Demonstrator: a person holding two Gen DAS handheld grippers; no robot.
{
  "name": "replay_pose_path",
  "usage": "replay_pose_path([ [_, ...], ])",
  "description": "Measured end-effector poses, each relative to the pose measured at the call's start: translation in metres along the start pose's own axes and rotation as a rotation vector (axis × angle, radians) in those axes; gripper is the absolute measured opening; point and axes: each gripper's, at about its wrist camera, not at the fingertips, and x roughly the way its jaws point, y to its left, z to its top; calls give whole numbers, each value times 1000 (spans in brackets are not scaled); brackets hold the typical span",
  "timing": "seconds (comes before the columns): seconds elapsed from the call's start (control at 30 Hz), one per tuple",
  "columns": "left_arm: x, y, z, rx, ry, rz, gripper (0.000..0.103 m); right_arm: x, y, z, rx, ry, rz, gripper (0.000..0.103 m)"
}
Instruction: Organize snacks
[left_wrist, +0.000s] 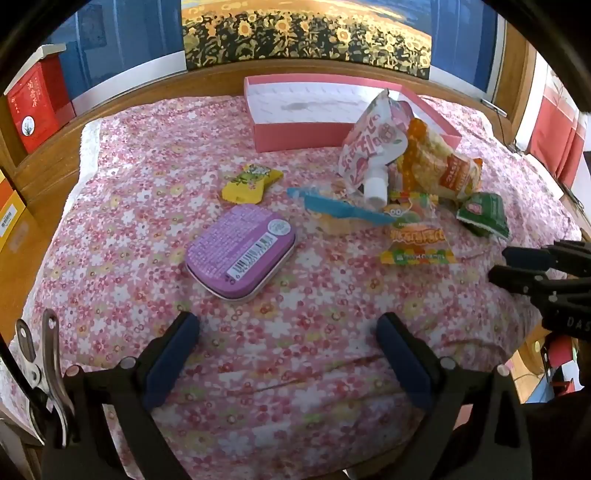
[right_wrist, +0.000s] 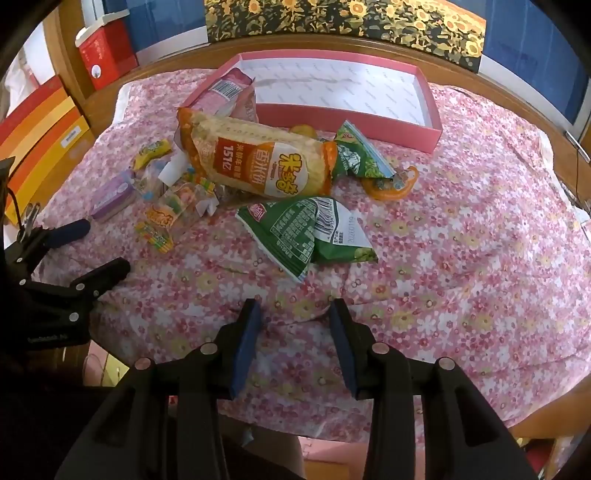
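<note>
pink box (right_wrist: 430, 138) beyond scattered snacks, left tool (left_wrist: 288, 328) wide open, right tool (right_wrist: 293, 314) part-open, both empty

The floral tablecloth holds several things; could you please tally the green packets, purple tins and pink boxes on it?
Green packets: 2
Purple tin: 1
Pink box: 1
Total: 4
</note>
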Motion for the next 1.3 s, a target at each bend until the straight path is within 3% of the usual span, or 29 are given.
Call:
replay_pose_path([
  [1.3,0,0,1,-2,3,0,99,0,-2,1,-4,0,0,41],
])
